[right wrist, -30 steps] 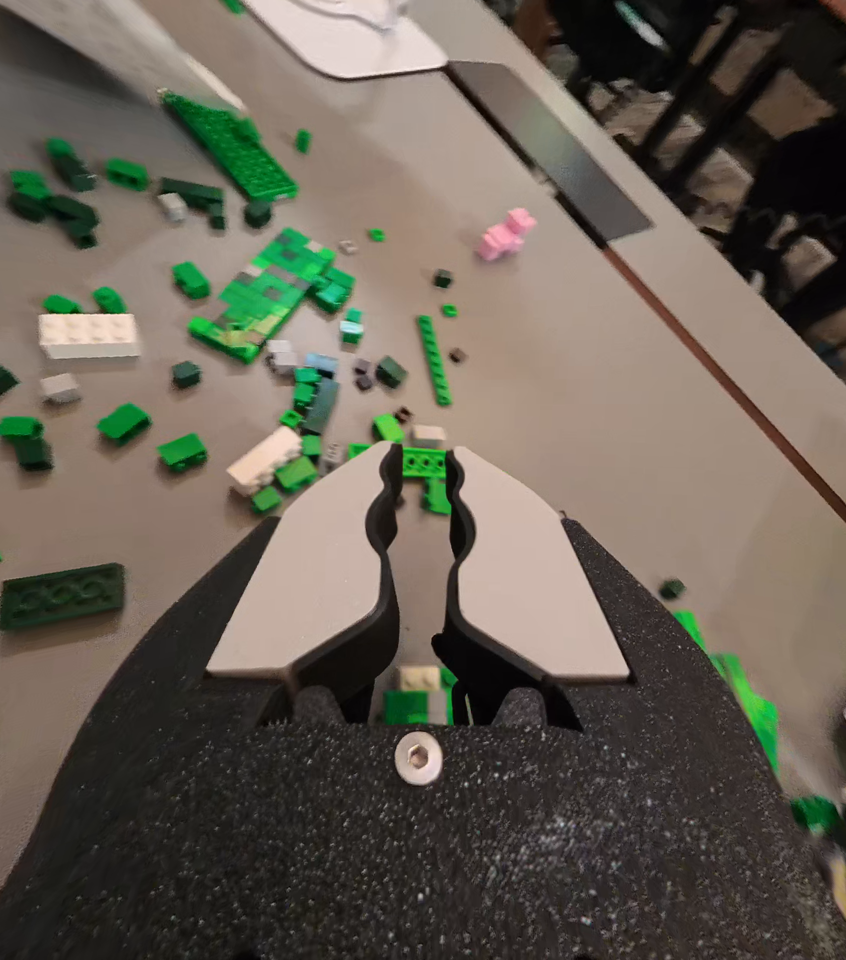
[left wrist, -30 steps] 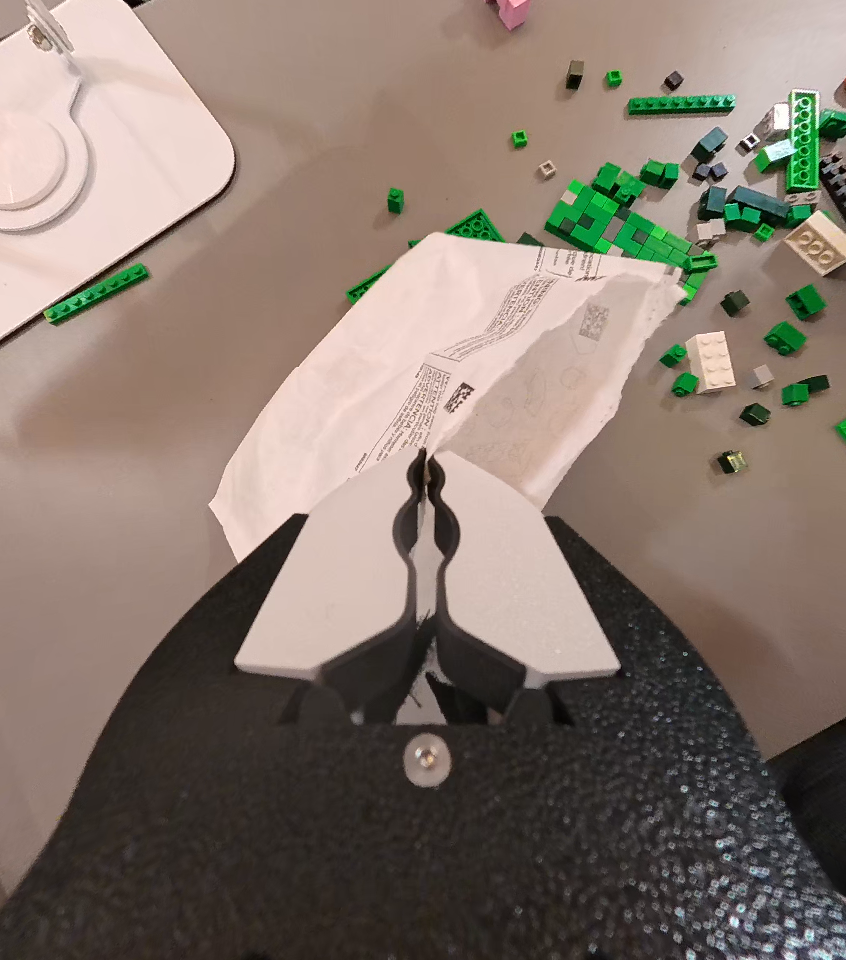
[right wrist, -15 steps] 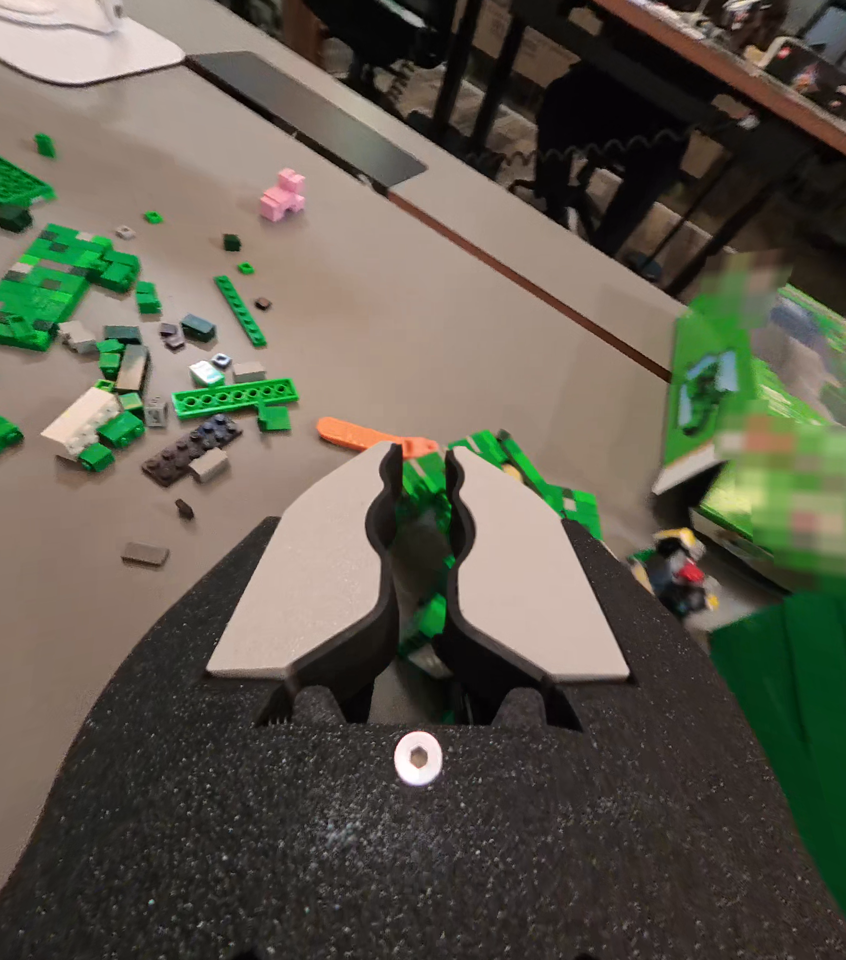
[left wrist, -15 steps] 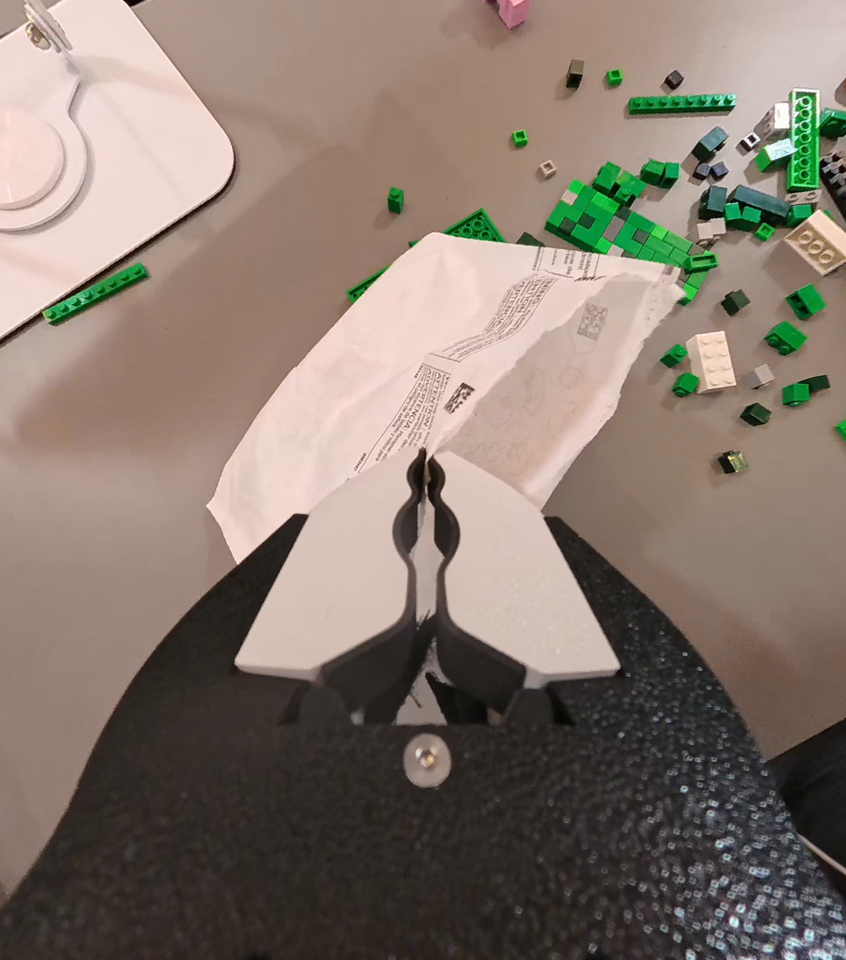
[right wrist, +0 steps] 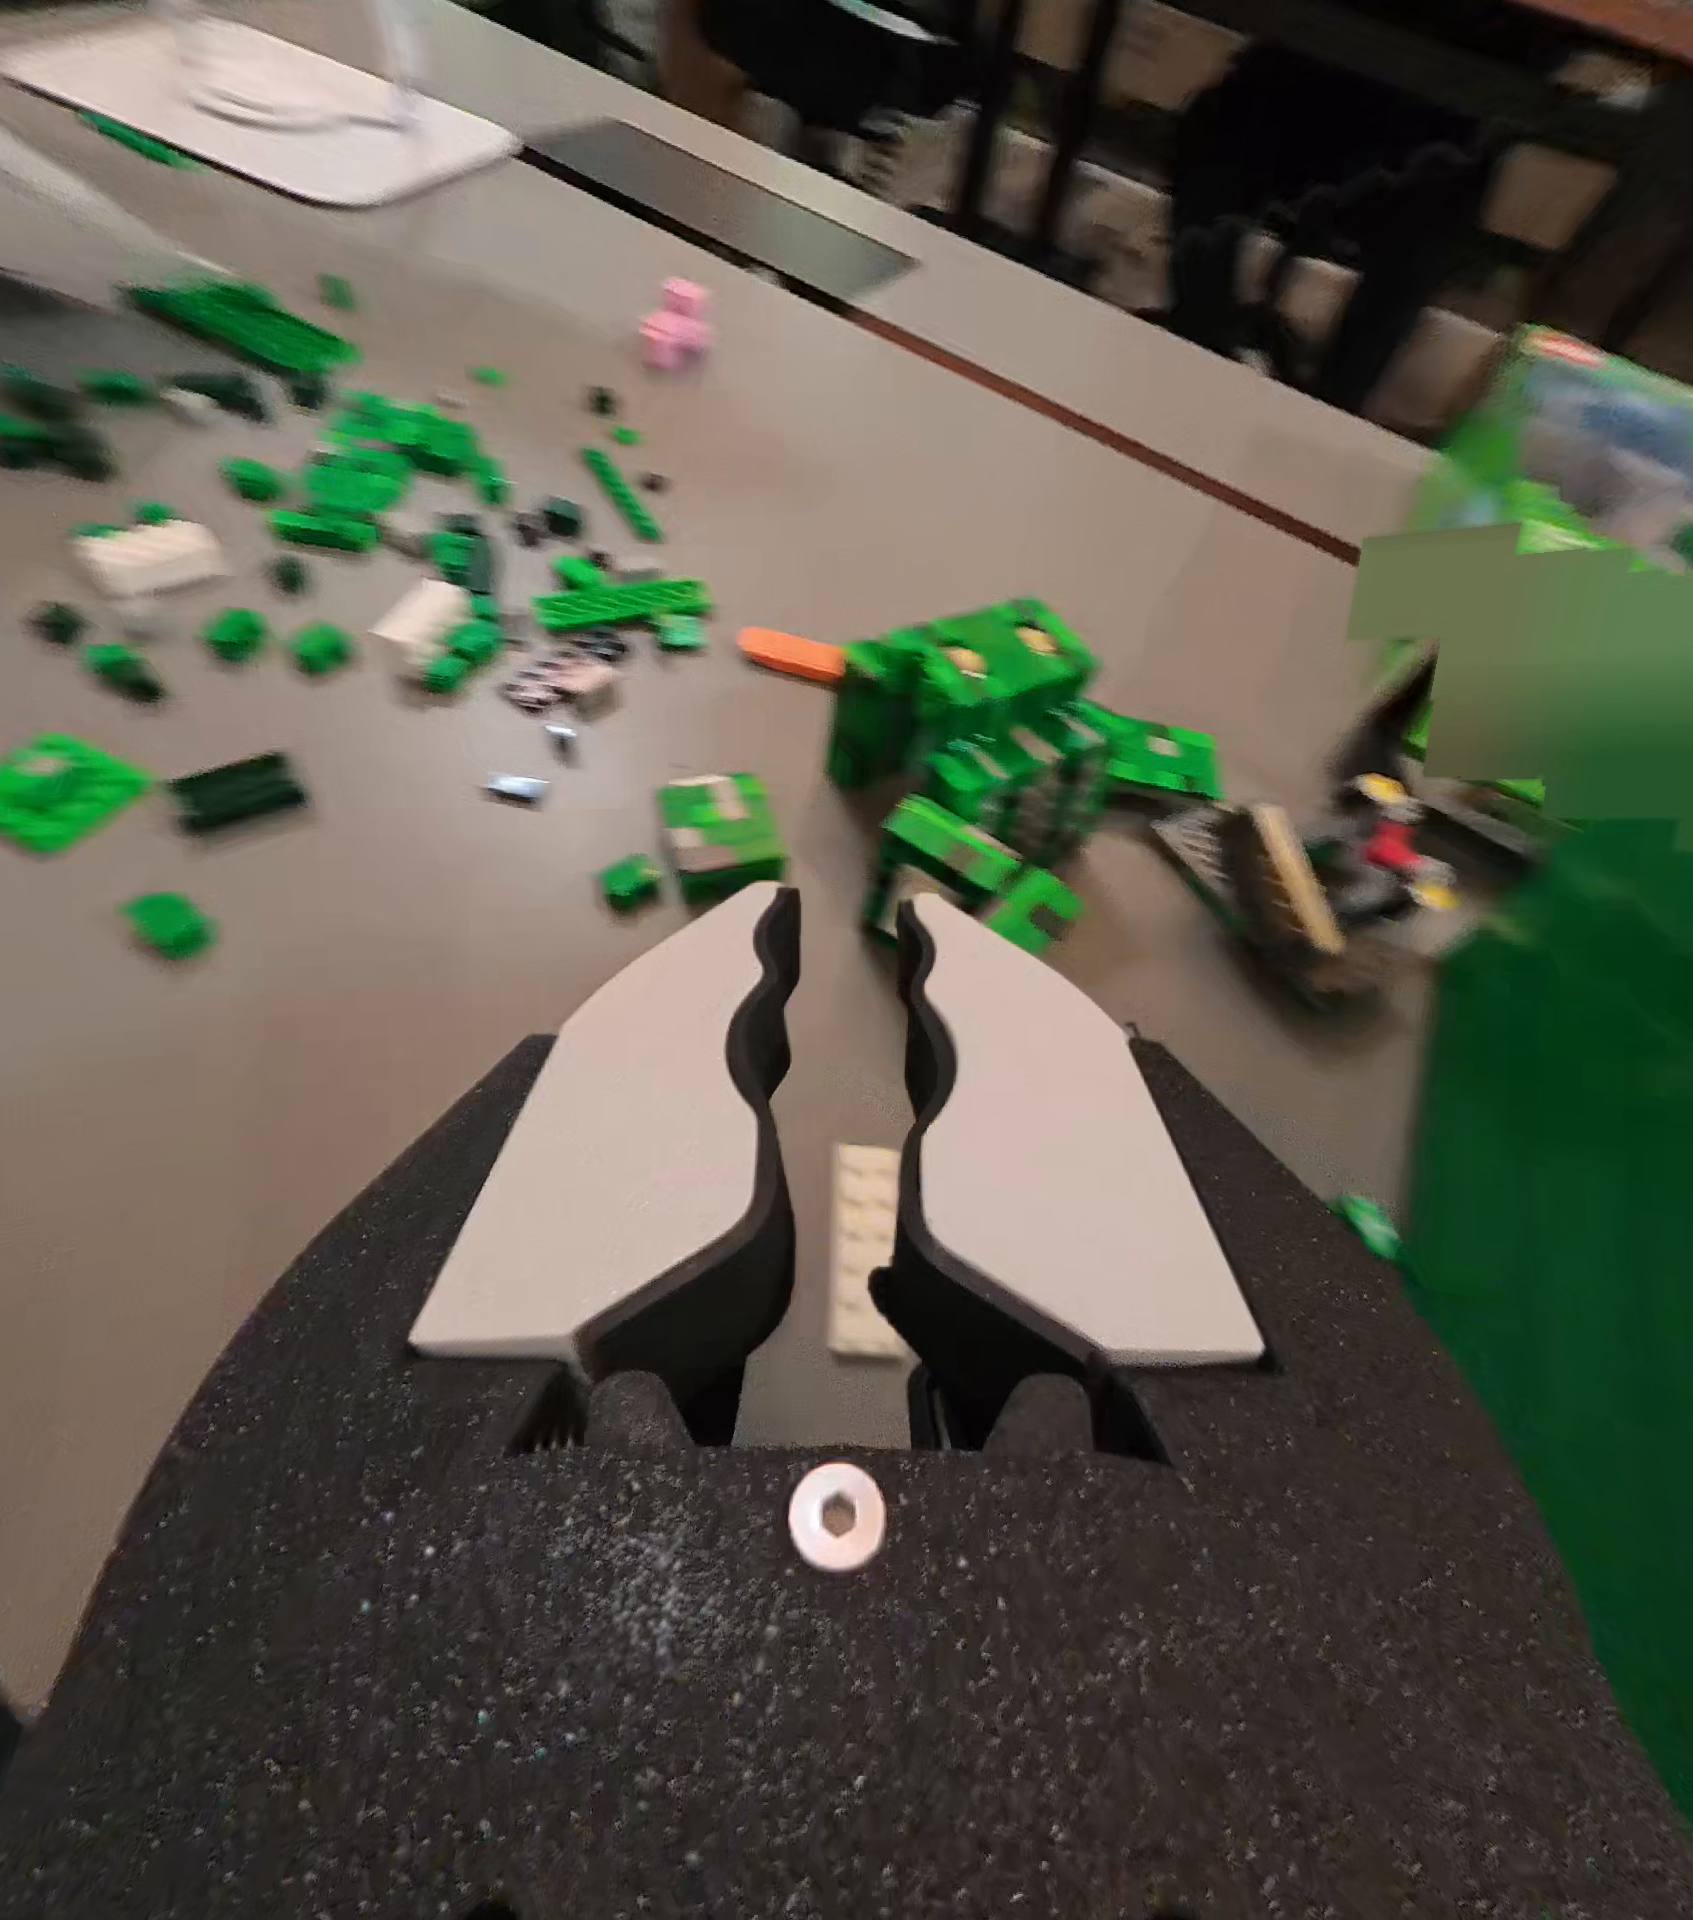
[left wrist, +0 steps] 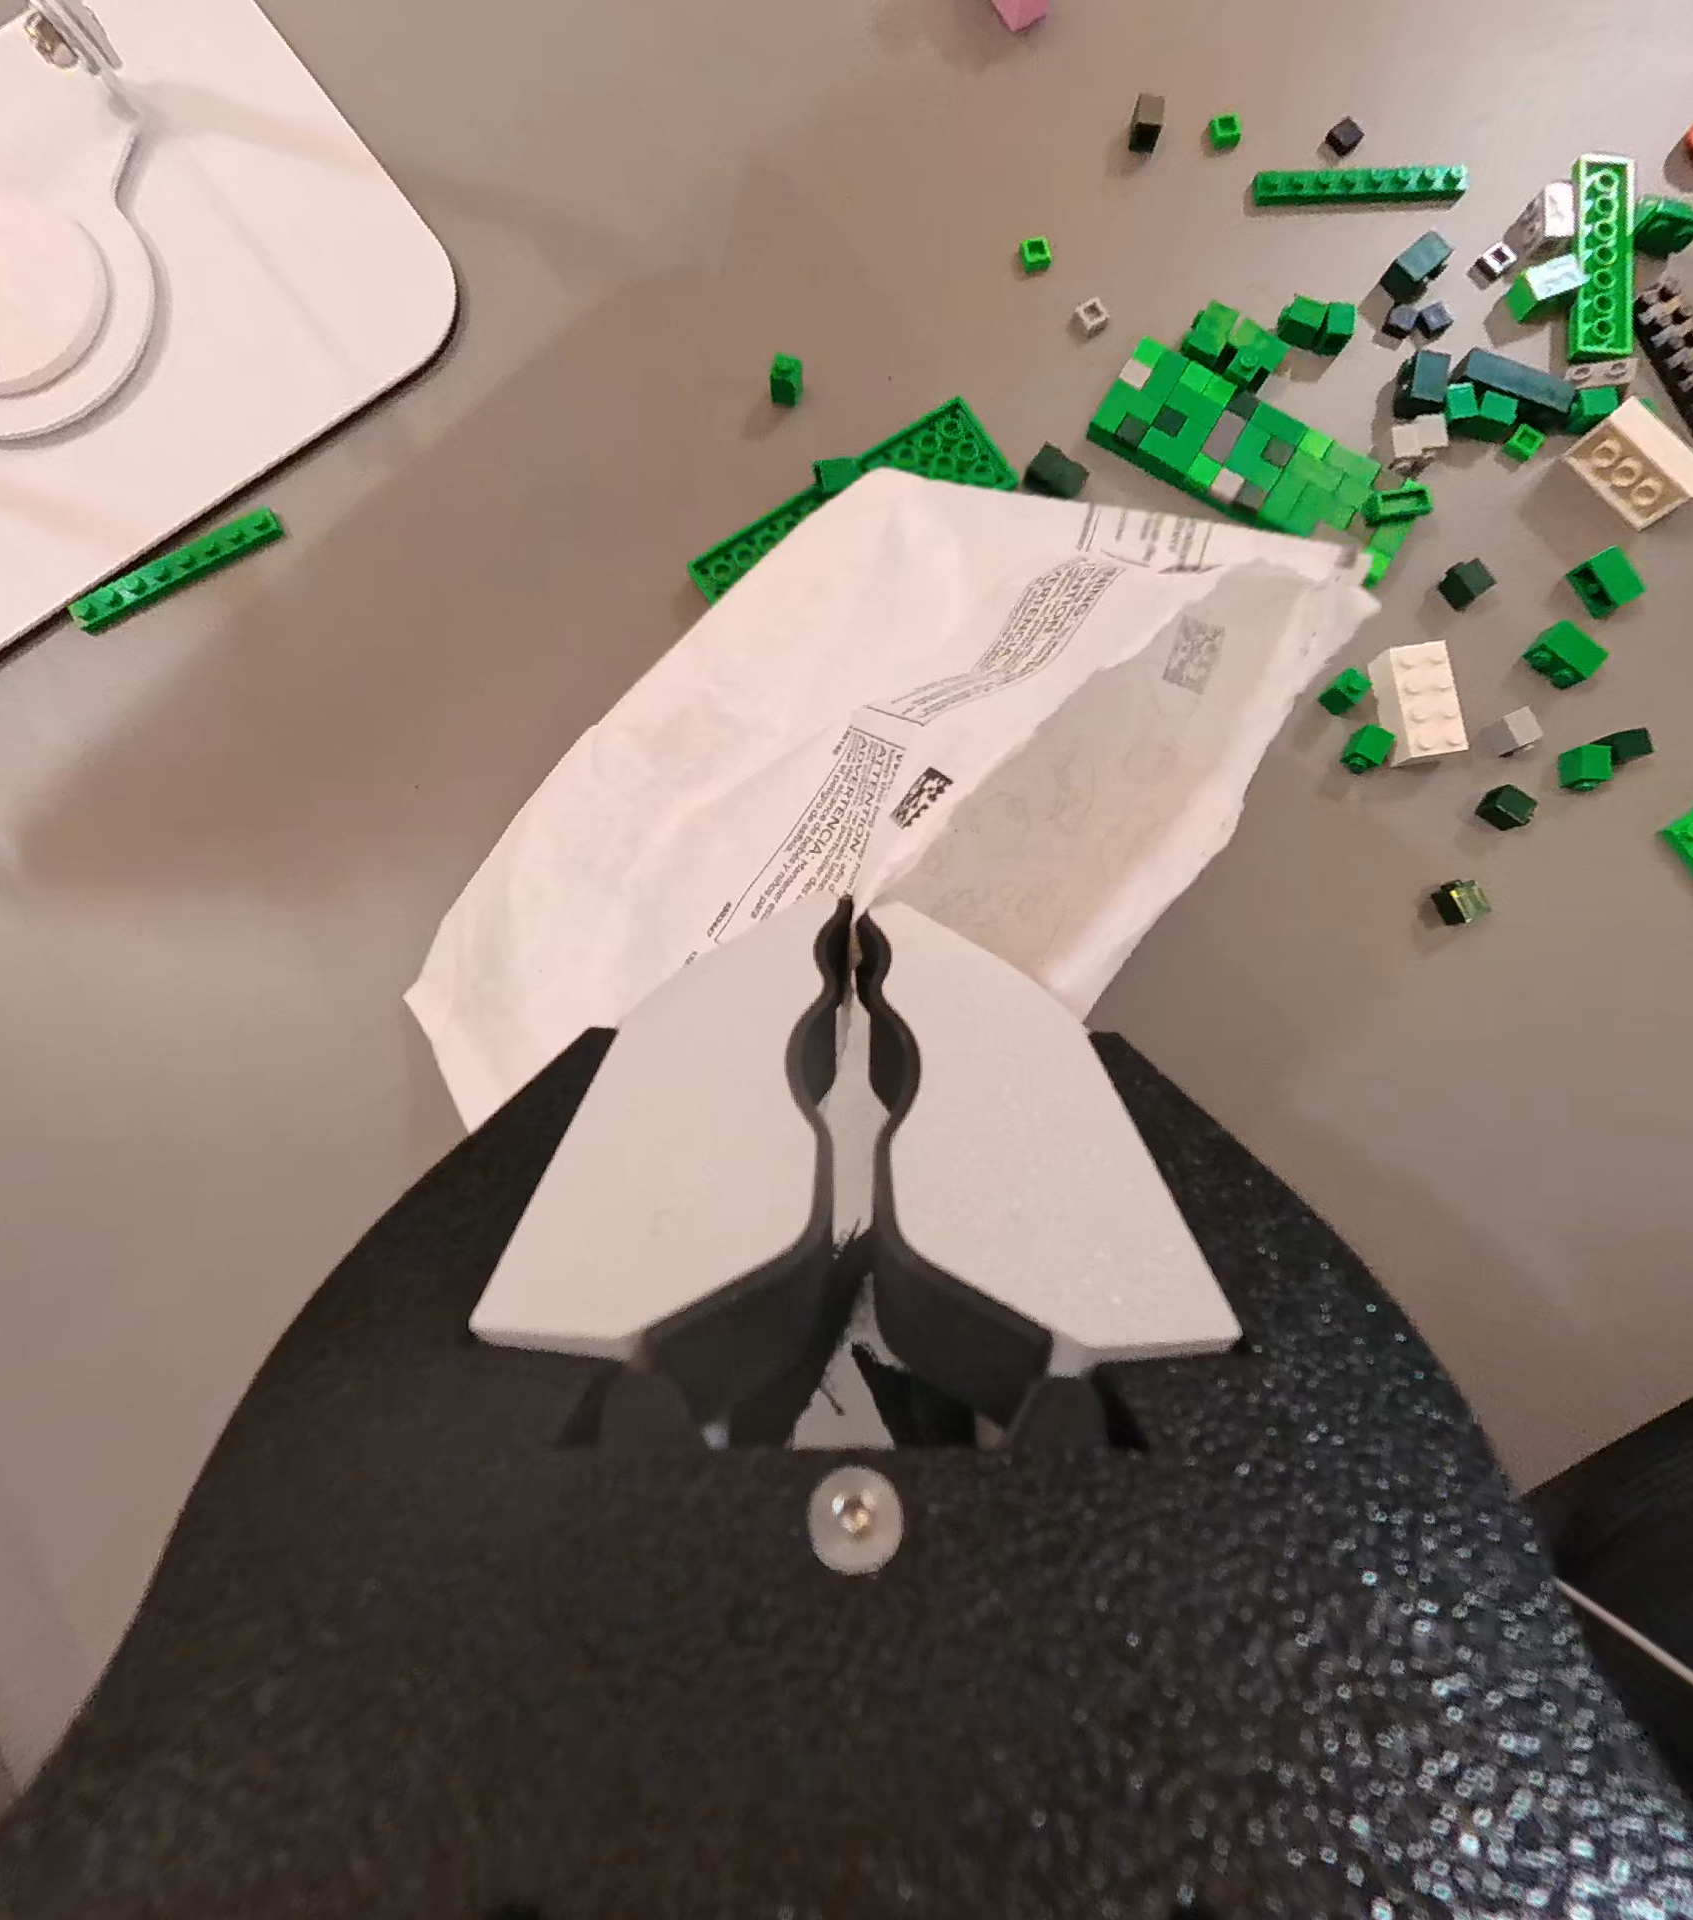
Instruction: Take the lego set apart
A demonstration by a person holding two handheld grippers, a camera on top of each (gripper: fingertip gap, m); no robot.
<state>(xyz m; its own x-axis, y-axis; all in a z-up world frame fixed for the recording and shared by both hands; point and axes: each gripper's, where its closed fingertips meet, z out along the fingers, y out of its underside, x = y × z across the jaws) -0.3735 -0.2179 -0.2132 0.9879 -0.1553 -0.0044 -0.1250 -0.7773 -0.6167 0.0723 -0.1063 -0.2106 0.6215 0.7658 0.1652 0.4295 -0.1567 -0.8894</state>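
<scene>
My left gripper [left wrist: 852, 920] is shut on the near edge of a torn white paper bag [left wrist: 925, 717] and holds it open above the grey table [left wrist: 509, 831]. Loose green, dark green and white bricks [left wrist: 1237, 436] lie scattered beyond the bag. My right gripper [right wrist: 847, 909] is open and empty, a little above the table. Just beyond it stands the still-joined green lego model [right wrist: 987, 748], with a small green block [right wrist: 722, 836] to its left. A white plate piece [right wrist: 863, 1247] lies under the right gripper. The right wrist view is blurred by motion.
A white stand base [left wrist: 42, 343] sits at the far left. An orange brick separator [right wrist: 790, 655] lies left of the model. A pink figure [right wrist: 676, 322] stands farther back. The green set box [right wrist: 1631, 488] and a green sleeve [right wrist: 1600, 1247] are at the right. The right tips stand about 10 cm off the small green block [right wrist: 722, 836].
My right gripper has swung right from the scattered bricks toward the joined green model and pulled back. The left gripper and the bag have not moved.
</scene>
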